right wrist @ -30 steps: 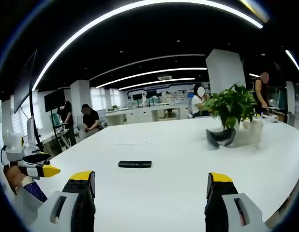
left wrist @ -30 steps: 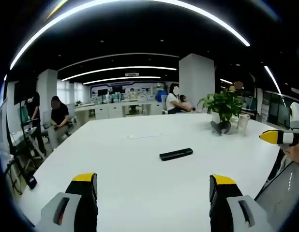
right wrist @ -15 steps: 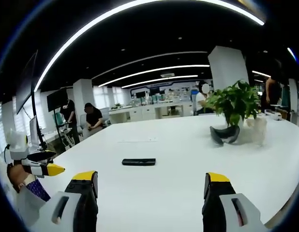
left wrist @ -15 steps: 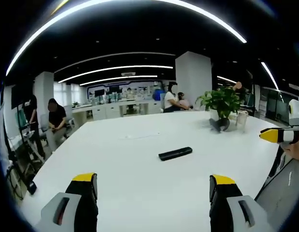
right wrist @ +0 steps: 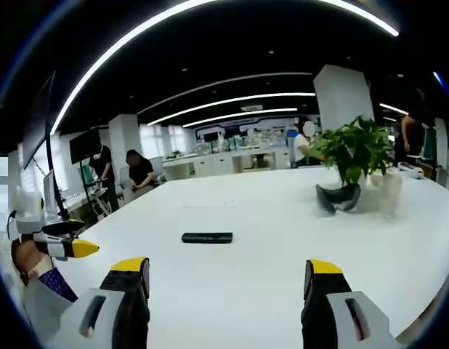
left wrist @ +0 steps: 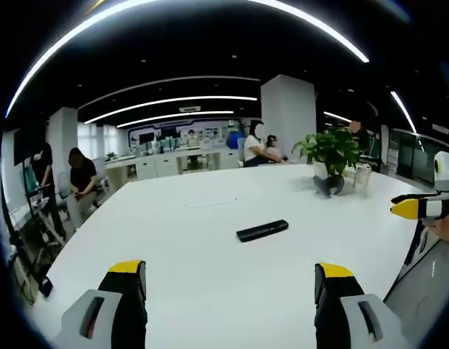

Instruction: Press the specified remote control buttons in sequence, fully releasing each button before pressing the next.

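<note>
A black remote control (left wrist: pixel 263 230) lies flat on the white table (left wrist: pixel 203 254), well ahead of both grippers; in the right gripper view the remote (right wrist: pixel 207 238) sits left of centre. My left gripper (left wrist: pixel 232 291) is open, jaws wide apart over bare table, nothing between them. Equally wide stands my open right gripper (right wrist: pixel 228 287), which holds nothing. The right gripper's yellow tip (left wrist: pixel 410 208) enters the left gripper view at the right edge. At the left edge of the right gripper view, the left gripper's yellow tip (right wrist: pixel 81 249) shows.
A potted green plant (right wrist: pixel 353 156) with a dark object at its base stands at the table's far right, a pale item beside it. A sheet of paper (left wrist: pixel 204 204) lies farther back. Several people sit or stand at desks beyond the table. A monitor stand (right wrist: pixel 50 196) rises at left.
Both views have shifted slightly as the hands drifted. The remote has stayed in place on the table, and both grippers remain open.
</note>
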{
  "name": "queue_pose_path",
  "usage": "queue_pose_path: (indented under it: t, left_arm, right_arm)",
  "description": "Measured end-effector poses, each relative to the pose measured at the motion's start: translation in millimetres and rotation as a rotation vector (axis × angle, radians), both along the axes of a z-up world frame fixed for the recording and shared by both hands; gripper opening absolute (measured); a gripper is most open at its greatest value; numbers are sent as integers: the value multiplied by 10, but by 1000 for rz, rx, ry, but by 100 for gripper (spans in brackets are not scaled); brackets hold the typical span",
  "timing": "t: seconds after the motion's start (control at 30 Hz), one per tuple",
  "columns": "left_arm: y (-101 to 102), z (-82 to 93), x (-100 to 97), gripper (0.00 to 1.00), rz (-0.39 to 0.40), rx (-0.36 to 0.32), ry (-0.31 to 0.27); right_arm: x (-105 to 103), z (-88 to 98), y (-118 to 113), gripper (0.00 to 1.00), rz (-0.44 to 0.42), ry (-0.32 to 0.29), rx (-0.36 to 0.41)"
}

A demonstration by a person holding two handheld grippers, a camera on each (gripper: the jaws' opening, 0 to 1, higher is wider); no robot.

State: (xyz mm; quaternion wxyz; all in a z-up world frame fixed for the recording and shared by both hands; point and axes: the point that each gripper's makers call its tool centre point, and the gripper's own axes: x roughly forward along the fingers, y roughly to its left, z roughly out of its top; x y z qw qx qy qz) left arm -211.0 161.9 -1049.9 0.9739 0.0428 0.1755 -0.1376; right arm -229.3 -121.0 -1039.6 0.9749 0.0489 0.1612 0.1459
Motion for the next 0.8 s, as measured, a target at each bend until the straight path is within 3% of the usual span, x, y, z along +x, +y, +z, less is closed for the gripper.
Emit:
queue_pose_path:
  t: [0.37, 0.63, 0.8]
  left_arm:
    - [-131, 121, 265, 97, -86, 33, -4]
    - [-275, 67, 489, 96, -176, 73, 30]
    - [-388, 21, 605, 93, -234, 96, 51]
  right_arm:
    - [3, -95, 3, 82, 8, 40, -10]
    - [16, -155, 28, 72, 26, 80, -2]
    - [9, -194, 65, 60, 43, 119, 18]
